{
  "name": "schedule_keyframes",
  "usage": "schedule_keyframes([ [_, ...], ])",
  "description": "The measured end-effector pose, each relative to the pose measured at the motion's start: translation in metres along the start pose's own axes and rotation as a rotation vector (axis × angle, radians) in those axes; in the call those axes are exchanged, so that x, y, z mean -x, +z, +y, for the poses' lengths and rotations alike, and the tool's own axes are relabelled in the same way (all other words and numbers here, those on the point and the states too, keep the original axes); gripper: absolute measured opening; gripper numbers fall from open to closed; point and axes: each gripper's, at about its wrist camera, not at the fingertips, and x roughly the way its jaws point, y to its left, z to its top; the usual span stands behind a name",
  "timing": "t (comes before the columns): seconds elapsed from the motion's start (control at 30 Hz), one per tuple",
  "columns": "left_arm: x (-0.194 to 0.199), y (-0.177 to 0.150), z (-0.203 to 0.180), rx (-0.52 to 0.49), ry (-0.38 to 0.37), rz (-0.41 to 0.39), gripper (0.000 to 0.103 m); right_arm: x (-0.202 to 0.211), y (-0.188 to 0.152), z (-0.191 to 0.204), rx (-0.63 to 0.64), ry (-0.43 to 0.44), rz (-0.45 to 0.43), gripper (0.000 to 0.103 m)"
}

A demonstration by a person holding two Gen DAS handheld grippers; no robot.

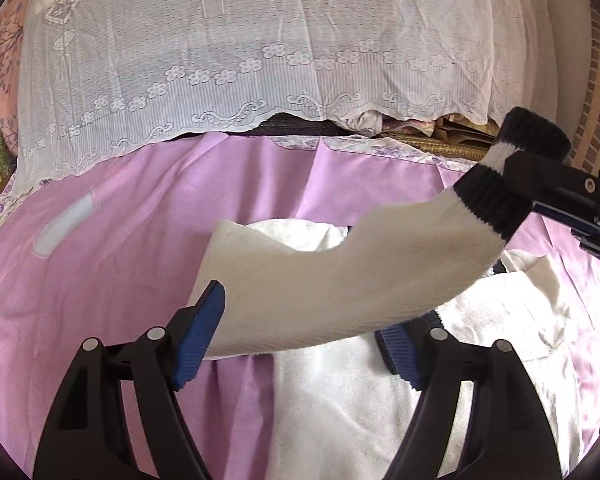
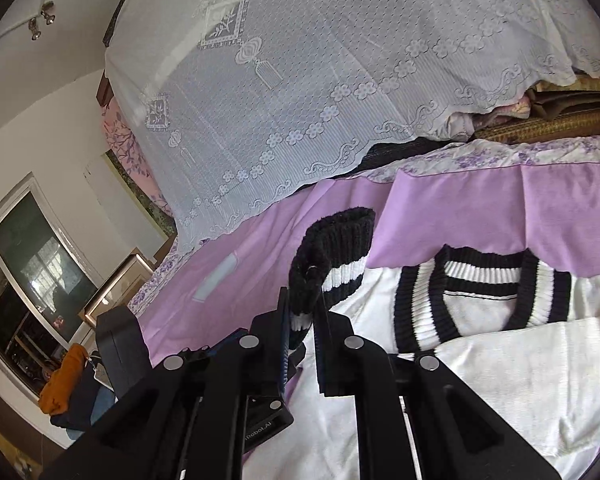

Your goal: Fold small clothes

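Note:
A small white knit sweater (image 2: 499, 364) with a black-and-white ribbed V-neck collar (image 2: 479, 280) lies on a pink bedsheet (image 1: 120, 240). My right gripper (image 2: 303, 316) is shut on the sleeve's black-and-white cuff (image 2: 331, 256) and holds it lifted; it also shows in the left wrist view (image 1: 539, 184). The white sleeve (image 1: 339, 280) stretches across in front of my left gripper (image 1: 300, 340), which is open, its blue pads (image 1: 200, 336) on either side of the sleeve. The sweater body (image 1: 359, 400) lies below.
A white lace cloth (image 1: 240, 60) covers a pile at the bed's far side. Folded fabrics (image 2: 559, 112) stick out at the right. A window (image 2: 32, 280) and an orange cloth (image 2: 64, 380) are at the left, beyond the bed.

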Motion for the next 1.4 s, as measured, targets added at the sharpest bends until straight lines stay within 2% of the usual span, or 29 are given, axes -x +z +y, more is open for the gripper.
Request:
schedule_keyframes([
  [0.17, -0.009, -0.007, -0.032, -0.048, -0.017, 0.035, 0.074, 0.026, -0.005, -0.04, -0.049, -0.039, -0.037, 0.011],
  [0.27, -0.005, -0.015, -0.033, -0.05, -0.018, 0.036, 0.077, 0.042, -0.011, -0.062, -0.057, -0.081, -0.064, 0.011],
  [0.37, 0.002, -0.023, -0.011, 0.005, -0.044, 0.04, 0.081, 0.059, -0.021, -0.085, -0.059, -0.123, -0.087, 0.011],
  [0.5, 0.007, -0.028, 0.027, 0.112, -0.021, 0.05, 0.083, 0.075, -0.038, -0.117, -0.075, -0.17, -0.098, 0.011],
  [0.6, -0.001, -0.034, 0.056, 0.231, -0.032, 0.093, 0.083, 0.083, -0.052, -0.142, -0.11, -0.201, -0.091, 0.011],
  [0.67, -0.008, -0.038, 0.064, 0.274, -0.029, 0.128, 0.083, 0.082, -0.06, -0.161, -0.158, -0.205, -0.068, 0.011],
  [0.73, -0.013, -0.039, 0.06, 0.249, 0.007, 0.147, 0.083, 0.08, -0.065, -0.175, -0.194, -0.213, -0.056, 0.011],
  [0.87, -0.017, -0.031, 0.028, 0.085, 0.117, 0.142, 0.083, 0.076, -0.068, -0.182, -0.203, -0.222, -0.051, 0.011],
  [0.93, -0.019, -0.025, 0.011, 0.013, 0.174, 0.133, 0.087, 0.074, -0.072, -0.184, -0.209, -0.236, -0.032, 0.012],
  [1.03, -0.027, -0.016, -0.009, -0.051, 0.238, 0.125, 0.09, 0.068, -0.082, -0.196, -0.263, -0.268, 0.027, 0.021],
  [1.07, -0.031, -0.014, -0.015, -0.065, 0.244, 0.131, 0.09, 0.069, -0.085, -0.2, -0.282, -0.263, 0.03, 0.025],
  [1.1, -0.037, -0.014, -0.019, -0.082, 0.255, 0.147, 0.091, 0.071, -0.086, -0.202, -0.297, -0.251, 0.023, 0.024],
  [1.17, -0.053, -0.018, -0.025, -0.118, 0.332, 0.189, 0.091, 0.082, -0.087, -0.204, -0.32, -0.261, -0.008, 0.025],
  [1.23, -0.07, -0.025, -0.017, -0.109, 0.38, 0.234, 0.096, 0.095, -0.086, -0.2, -0.306, -0.287, -0.054, 0.025],
  [1.33, -0.079, -0.029, 0.014, 0.036, 0.304, 0.301, 0.099, 0.111, -0.082, -0.191, -0.266, -0.339, -0.135, 0.025],
  [1.4, -0.077, -0.028, 0.025, 0.081, 0.291, 0.306, 0.099, 0.107, -0.079, -0.183, -0.23, -0.33, -0.128, 0.025],
])
